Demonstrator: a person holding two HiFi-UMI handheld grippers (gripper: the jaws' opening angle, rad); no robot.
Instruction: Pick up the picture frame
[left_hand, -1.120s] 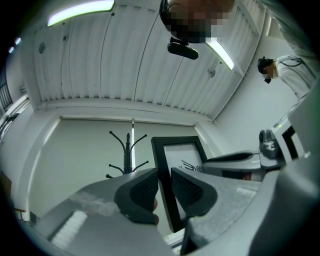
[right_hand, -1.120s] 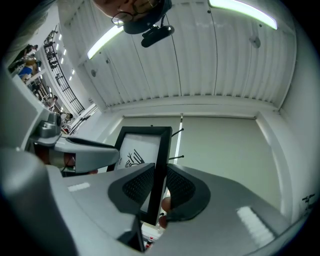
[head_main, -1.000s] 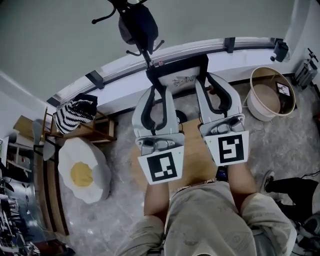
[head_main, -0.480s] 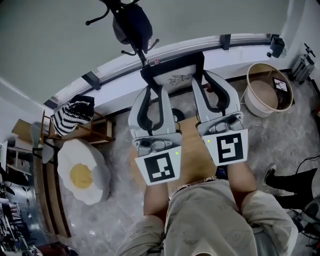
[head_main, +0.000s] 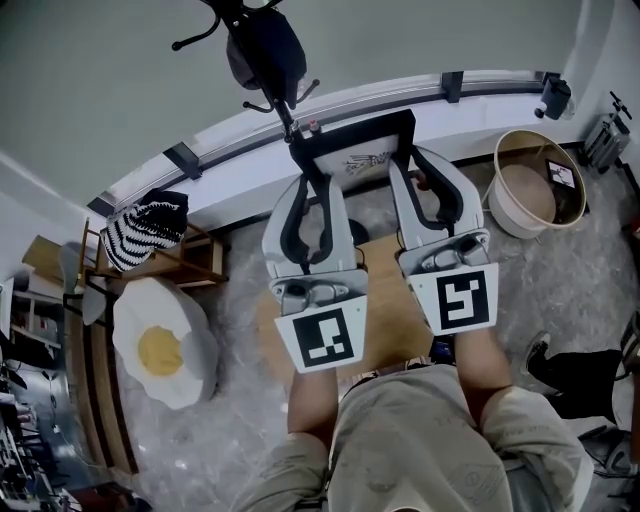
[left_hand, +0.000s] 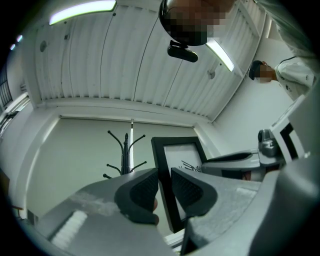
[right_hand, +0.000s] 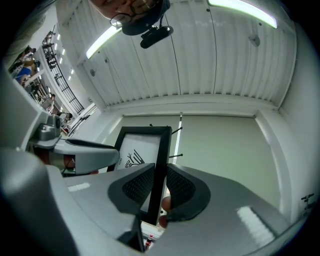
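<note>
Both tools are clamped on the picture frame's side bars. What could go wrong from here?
1. The left tool and right tool each pinch only a thin side bar of the picture frame. If either grip slips, the frame could swing or drop toward the wooden table and the floor below.
2. The tools hold opposite sides, so moving them unevenly, or pulling them apart, would likely twist the frame or drag it out of one grip.

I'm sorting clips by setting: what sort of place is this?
Probably a mock living-room corner set up in a studio or lab: a coat rack stands against a bare wall, and a fried-egg cushion and a round bin sit on the floor.
</note>
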